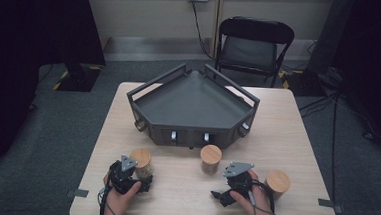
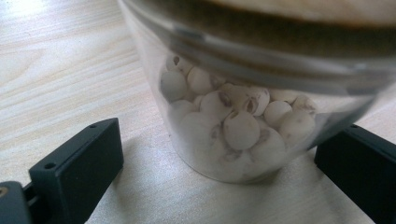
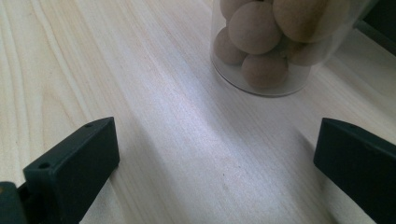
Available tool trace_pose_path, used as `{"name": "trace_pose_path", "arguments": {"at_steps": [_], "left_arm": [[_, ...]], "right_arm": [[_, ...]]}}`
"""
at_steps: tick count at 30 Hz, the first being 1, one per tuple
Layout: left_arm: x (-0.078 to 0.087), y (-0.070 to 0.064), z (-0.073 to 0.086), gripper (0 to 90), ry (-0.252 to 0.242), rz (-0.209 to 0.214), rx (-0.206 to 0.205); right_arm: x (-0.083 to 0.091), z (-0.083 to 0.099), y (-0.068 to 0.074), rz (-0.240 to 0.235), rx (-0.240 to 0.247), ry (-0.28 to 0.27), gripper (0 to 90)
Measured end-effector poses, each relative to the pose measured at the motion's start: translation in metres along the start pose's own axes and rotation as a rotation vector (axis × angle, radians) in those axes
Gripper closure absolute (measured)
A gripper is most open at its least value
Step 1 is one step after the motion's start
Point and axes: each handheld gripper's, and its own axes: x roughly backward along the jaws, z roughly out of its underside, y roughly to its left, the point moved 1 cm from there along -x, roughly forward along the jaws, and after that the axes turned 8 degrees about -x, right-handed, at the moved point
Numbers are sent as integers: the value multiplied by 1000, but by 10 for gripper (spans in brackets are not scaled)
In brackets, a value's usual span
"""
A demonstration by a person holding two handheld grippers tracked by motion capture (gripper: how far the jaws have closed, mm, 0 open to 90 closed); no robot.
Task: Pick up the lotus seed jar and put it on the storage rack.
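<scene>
Three clear jars with wooden lids stand on the near half of the table. The left jar [image 1: 141, 159] holds pale round seeds [image 2: 238, 126]; my left gripper [image 1: 136, 178] [image 2: 222, 149] is open, its jaws on either side of the jar's base and apart from the glass. The middle jar [image 1: 210, 158] [image 3: 268, 46] holds brown balls and stands ahead of my right gripper [image 1: 229, 189] [image 3: 217, 149], which is open over bare wood. To the right of that hand stands the third jar [image 1: 277, 182].
A dark grey five-sided tray [image 1: 193, 105] with low rails fills the middle of the light wooden table [image 1: 287, 138]. Behind the table is a black folding chair [image 1: 252, 46]. Cables run on the floor at the right.
</scene>
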Motion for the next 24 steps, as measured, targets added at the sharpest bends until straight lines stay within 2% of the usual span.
{"name": "trace_pose_path", "arguments": {"at_steps": [24], "left_arm": [[0, -2, 0, 15, 0, -11, 11]], "right_arm": [[0, 0, 0, 0, -1, 0, 0]]}}
